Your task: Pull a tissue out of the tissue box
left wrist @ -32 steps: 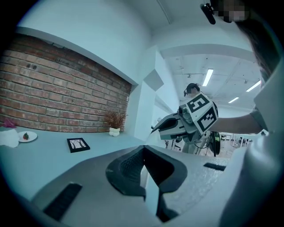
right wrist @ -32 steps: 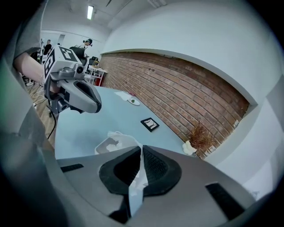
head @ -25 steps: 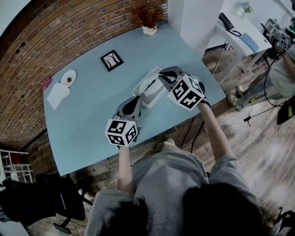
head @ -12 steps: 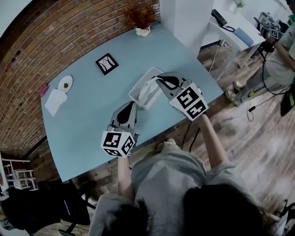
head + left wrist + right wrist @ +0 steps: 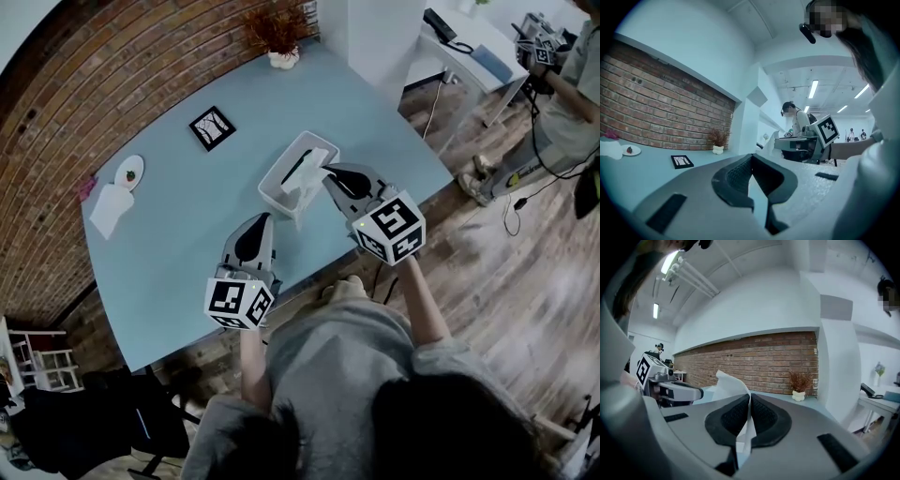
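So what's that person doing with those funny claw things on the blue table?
A person holds a gripper in each hand over a blue table. The right gripper is shut on a white tissue, right beside the white tissue box. Whether the tissue is all the way out of the box can't be told. The left gripper is shut with nothing in it, nearer the person and away from the box.
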A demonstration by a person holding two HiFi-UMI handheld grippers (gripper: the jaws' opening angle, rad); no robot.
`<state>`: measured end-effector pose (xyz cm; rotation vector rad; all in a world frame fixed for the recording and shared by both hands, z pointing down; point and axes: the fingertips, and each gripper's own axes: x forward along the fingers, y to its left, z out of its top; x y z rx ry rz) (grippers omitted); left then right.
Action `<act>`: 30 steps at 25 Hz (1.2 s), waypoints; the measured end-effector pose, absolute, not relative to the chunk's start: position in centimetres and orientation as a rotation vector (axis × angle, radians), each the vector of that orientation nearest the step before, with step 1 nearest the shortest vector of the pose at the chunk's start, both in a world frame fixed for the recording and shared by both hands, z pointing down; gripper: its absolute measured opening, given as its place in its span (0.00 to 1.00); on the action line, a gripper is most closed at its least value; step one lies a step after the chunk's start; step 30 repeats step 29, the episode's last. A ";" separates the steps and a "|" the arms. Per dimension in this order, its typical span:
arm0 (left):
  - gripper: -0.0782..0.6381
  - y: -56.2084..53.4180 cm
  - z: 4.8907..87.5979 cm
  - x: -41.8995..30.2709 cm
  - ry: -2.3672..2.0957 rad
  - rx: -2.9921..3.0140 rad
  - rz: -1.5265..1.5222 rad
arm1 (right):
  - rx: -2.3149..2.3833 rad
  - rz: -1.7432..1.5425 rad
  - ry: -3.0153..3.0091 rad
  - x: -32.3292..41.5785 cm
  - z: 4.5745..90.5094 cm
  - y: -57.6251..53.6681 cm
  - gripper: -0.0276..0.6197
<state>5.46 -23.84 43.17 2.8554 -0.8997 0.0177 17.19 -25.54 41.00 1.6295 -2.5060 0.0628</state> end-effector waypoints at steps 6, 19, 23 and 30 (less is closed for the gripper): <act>0.11 -23.7 43.0 6.8 -0.866 2.873 0.020 | 1.663 0.088 -2.509 17.8 41.2 -25.0 0.04; 0.11 -24.4 42.6 8.2 -0.862 2.881 0.018 | 1.648 0.065 -2.531 18.9 40.5 -25.3 0.04; 0.11 -24.5 42.5 8.5 -0.867 2.877 0.015 | 1.629 0.060 -2.539 18.9 40.4 -25.6 0.04; 0.11 -24.9 42.6 8.6 -0.865 2.883 0.037 | 1.640 0.072 -2.561 18.9 40.4 -26.0 0.04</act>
